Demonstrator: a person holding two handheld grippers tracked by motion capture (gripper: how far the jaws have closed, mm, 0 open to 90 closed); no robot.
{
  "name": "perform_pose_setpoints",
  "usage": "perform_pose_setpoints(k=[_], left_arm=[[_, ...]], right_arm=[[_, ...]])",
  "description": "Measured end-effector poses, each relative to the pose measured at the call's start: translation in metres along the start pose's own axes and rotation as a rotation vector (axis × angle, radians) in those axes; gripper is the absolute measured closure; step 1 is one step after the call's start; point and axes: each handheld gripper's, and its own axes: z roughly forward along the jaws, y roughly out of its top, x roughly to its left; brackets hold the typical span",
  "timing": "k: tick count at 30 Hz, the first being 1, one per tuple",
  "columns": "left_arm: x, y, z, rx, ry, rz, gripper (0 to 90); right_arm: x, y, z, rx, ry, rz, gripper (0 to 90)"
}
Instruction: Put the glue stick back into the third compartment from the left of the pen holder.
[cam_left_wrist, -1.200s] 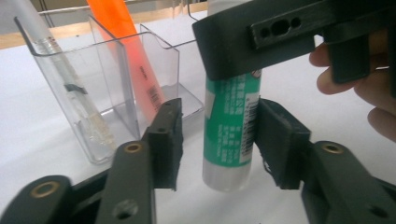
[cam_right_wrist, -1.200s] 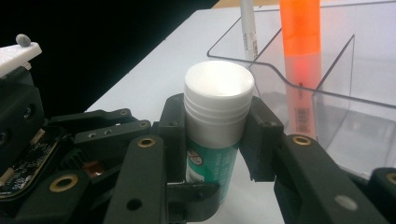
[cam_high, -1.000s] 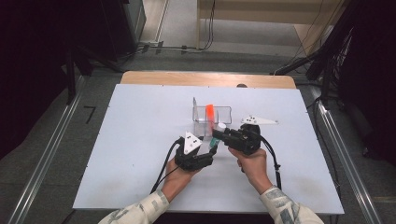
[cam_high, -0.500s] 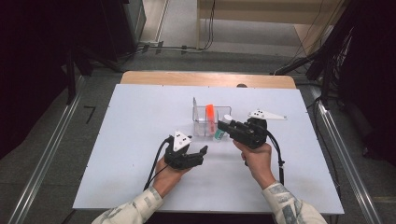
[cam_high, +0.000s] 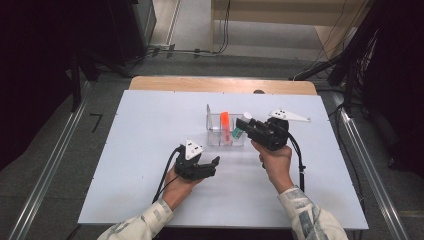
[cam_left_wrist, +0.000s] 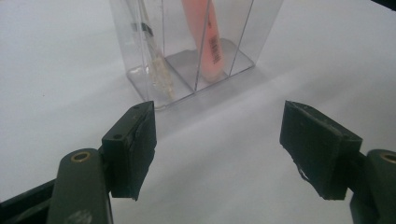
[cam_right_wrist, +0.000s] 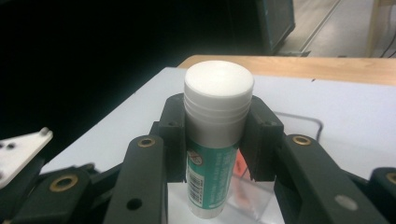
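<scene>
both tongs (cam_high: 216, 161) (cam_high: 240, 122) mid-table, far from edges; organizer (cam_high: 215, 131) between.

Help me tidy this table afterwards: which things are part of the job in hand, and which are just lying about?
Part of the job:
- glue stick, clamped in the right hand-held gripper
- clear organizer it hangs over
- left hand-held gripper, open, jaws just widened, nothing between them

Just there:
- orange tube and clear pen, standing in the organizer
- white table

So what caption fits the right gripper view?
Right tongs clamp a white-capped green glue stick above the clear organizer.
</scene>
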Motion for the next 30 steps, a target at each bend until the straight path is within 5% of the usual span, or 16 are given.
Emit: perform_pose_setpoints(k=[11,15,30], left_arm=[[0.002,0.0,-0.001,-0.003,0.004,-0.005,27.1],[0.002,0.0,-0.002,-0.005,0.003,-0.007,27.1],[0.002,0.0,-0.001,-0.003,0.0,-0.009,27.2]], right_arm=[[-0.015,0.008,0.016,-0.036,-0.116,-0.009,62.7],[-0.017,0.005,0.022,-0.015,-0.166,-0.049,62.7],[-0.016,-0.017,0.039,0.059,-0.225,-0.128,62.0]])
